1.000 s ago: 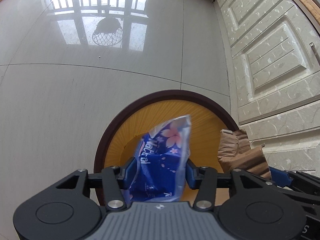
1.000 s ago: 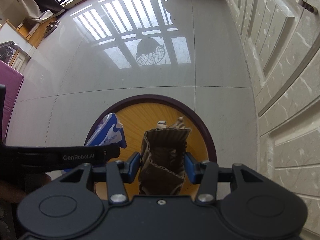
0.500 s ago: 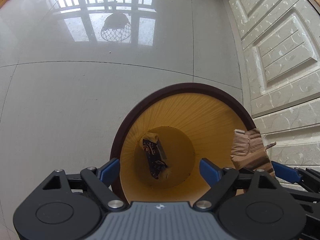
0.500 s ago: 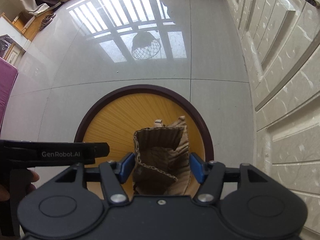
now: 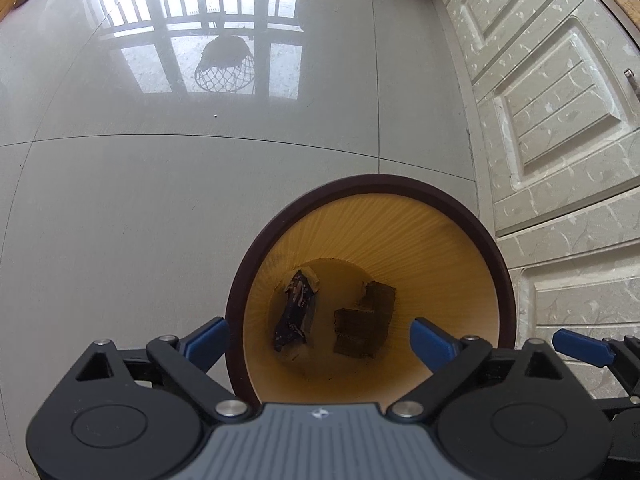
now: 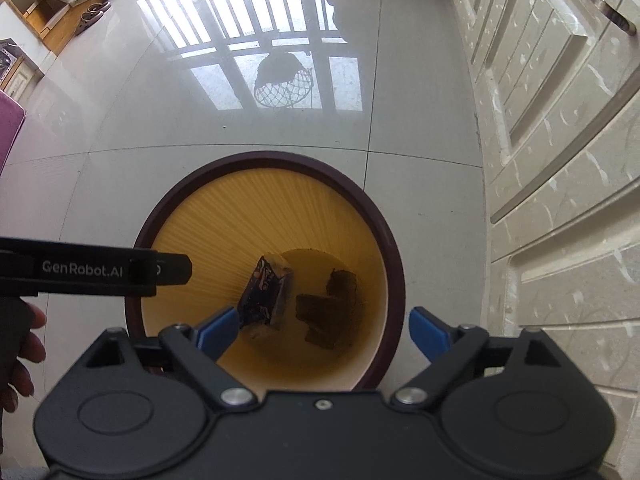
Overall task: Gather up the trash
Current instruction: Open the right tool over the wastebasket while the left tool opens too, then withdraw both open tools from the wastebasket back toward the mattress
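Wrapper (image 5: 294, 312) left of cardboard (image 5: 362, 326) in bin (image 5: 400, 220).

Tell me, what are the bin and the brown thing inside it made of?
The bin looks like smooth plastic: fine moulded ribs line its yellow wall, under a dark rim. The brown piece looks like matte corrugated cardboard, torn and folded, though the shade down there leaves it unsure.

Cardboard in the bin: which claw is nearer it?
Right, slightly. The right claw hangs almost directly over the cardboard; the left claw is offset toward the wrapper. Both are open, above the bin.
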`<state>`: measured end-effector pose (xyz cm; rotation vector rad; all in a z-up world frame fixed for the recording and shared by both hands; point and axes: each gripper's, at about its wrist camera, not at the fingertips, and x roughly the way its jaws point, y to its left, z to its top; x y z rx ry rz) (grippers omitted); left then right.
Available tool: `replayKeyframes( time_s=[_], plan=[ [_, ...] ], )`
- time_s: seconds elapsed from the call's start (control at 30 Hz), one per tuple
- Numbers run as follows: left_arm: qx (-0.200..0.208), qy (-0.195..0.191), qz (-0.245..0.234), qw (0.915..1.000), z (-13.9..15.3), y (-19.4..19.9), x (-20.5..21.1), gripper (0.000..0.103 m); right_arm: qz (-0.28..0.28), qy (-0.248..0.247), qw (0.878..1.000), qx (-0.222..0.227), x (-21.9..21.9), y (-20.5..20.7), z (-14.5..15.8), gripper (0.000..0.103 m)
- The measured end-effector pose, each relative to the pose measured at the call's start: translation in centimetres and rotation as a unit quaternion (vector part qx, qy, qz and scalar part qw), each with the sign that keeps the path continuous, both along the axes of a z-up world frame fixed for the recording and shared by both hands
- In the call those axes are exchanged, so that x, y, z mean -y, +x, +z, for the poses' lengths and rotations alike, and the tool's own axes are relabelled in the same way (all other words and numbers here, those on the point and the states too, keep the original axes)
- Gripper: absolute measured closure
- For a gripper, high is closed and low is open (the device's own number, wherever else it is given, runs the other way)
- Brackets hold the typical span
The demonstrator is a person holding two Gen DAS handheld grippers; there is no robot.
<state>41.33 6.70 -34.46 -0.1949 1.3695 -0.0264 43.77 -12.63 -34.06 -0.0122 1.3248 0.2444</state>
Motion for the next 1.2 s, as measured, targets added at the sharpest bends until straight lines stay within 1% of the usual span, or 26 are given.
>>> replayKeyframes(
  time_s=[0.1, 0.17, 0.27, 0.43, 0.6, 0.67, 0.83, 0.93, 1.07, 1.2],
  plan=[
    [0.008, 0.004, -0.005, 0.9999, 0.6, -0.2, 0.0, 0.004, 0.000, -0.003, 1.000, 0.003, 0.1, -0.4, 0.4, 0.008],
    [0.013, 0.007, -0.007, 0.9999, 1.0, -0.3, 0.0, 0.002, 0.001, -0.005, 1.000, 0.004, 0.1, -0.5, 0.6, 0.005],
    [0.020, 0.017, -0.009, 0.9996, 1.3, -0.5, -0.3, 0.000, -0.002, -0.009, 1.000, 0.008, 0.3, -0.7, 1.0, 0.004],
    [0.022, 0.032, -0.015, 0.9991, 1.3, -0.9, -0.7, 0.000, -0.005, -0.014, 1.000, 0.021, 1.0, -1.1, 1.7, 0.003],
    [0.024, 0.063, -0.027, 0.9974, 1.3, -1.9, -0.8, 0.000, -0.018, -0.031, 0.999, 0.025, 1.9, -1.2, 1.7, 0.002],
    [0.027, 0.069, -0.029, 0.9968, 1.5, -2.2, -1.0, 0.000, -0.019, -0.037, 0.999, 0.026, 2.1, -1.3, 1.7, 0.002],
    [0.023, 0.073, -0.039, 0.9963, 1.6, -3.4, -1.2, 0.000, -0.024, -0.039, 0.998, 0.033, 2.4, -1.7, 2.0, 0.002],
    [0.025, 0.078, -0.037, 0.9960, 1.9, -4.1, -1.4, 0.000, -0.022, -0.037, 0.998, 0.035, 2.1, -2.3, 2.3, 0.002],
    [0.034, 0.070, -0.030, 0.9965, 2.8, -5.0, -1.4, 0.000, -0.015, -0.042, 0.998, 0.042, 1.6, -3.3, 2.9, 0.002],
    [0.051, 0.076, -0.036, 0.9952, 4.3, -5.9, -1.0, 0.000, -0.008, -0.047, 0.997, 0.058, 1.3, -4.0, 4.0, 0.002]
  ],
)
